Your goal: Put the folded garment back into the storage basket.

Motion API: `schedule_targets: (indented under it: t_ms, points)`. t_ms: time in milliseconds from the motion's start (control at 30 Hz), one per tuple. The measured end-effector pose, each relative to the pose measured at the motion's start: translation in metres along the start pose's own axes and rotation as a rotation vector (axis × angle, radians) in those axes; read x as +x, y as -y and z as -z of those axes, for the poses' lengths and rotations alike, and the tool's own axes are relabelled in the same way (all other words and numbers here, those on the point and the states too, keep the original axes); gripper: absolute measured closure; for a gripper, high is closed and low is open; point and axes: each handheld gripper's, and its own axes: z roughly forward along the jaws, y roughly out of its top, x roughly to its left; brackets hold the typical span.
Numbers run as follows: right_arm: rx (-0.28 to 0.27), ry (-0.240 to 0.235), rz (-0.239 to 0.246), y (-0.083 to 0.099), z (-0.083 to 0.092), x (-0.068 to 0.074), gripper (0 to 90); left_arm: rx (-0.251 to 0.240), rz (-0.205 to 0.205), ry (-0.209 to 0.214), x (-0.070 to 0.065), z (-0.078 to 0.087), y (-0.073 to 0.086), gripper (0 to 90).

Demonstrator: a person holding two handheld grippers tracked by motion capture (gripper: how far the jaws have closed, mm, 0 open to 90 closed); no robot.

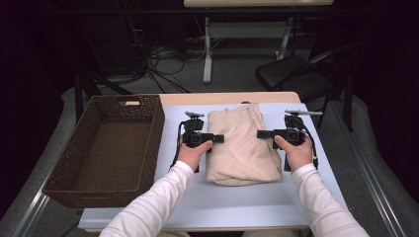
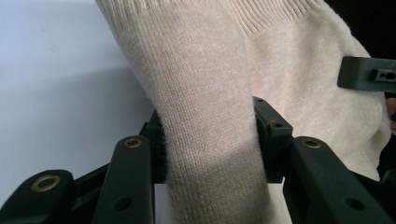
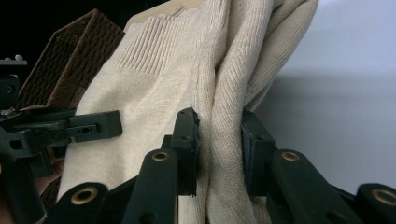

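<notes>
Sweater (image 1: 242, 145) folded, mid-table, clamped at both side edges — left gripper (image 1: 217, 138) at its 9 o'clock, right gripper (image 1: 261, 133) at 3. Empty basket (image 1: 84, 182) at 9 o'clock — transfer likely still ahead.

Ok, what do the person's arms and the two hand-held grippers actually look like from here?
Both arms wear long white sleeves. The left hand-held gripper and the right hand-held gripper are matte black, each with a boxy body, a black cable trailing back along the wrist and a grey plate on top. In the gripper views, the jaw arms are chunky black links with brass-coloured rivets and small screw holes.
</notes>
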Motion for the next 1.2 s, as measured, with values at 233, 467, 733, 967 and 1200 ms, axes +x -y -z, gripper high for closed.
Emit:
schedule_targets:
  t_ms: [233,467,733,967,1200]
  points:
    - [0.019,0.007,0.003,-0.011,0.003,0.015,71.6,-0.005,0.005,-0.001,-0.002,0.012,-0.008,58.2]
    - [0.034,0.009,0.022,-0.023,0.009,0.032,71.6,-0.014,0.012,-0.002,-0.007,0.027,-0.015,58.2]
    - [0.04,-0.002,0.033,-0.036,0.013,0.048,71.6,-0.029,0.02,-0.008,-0.009,0.045,-0.024,58.2]
    - [0.039,-0.004,0.056,-0.044,0.014,0.062,71.6,-0.036,0.018,-0.016,-0.011,0.059,-0.032,58.2]
    - [0.039,-0.006,0.067,-0.051,0.013,0.076,71.6,-0.045,0.021,-0.02,-0.01,0.071,-0.037,58.2]
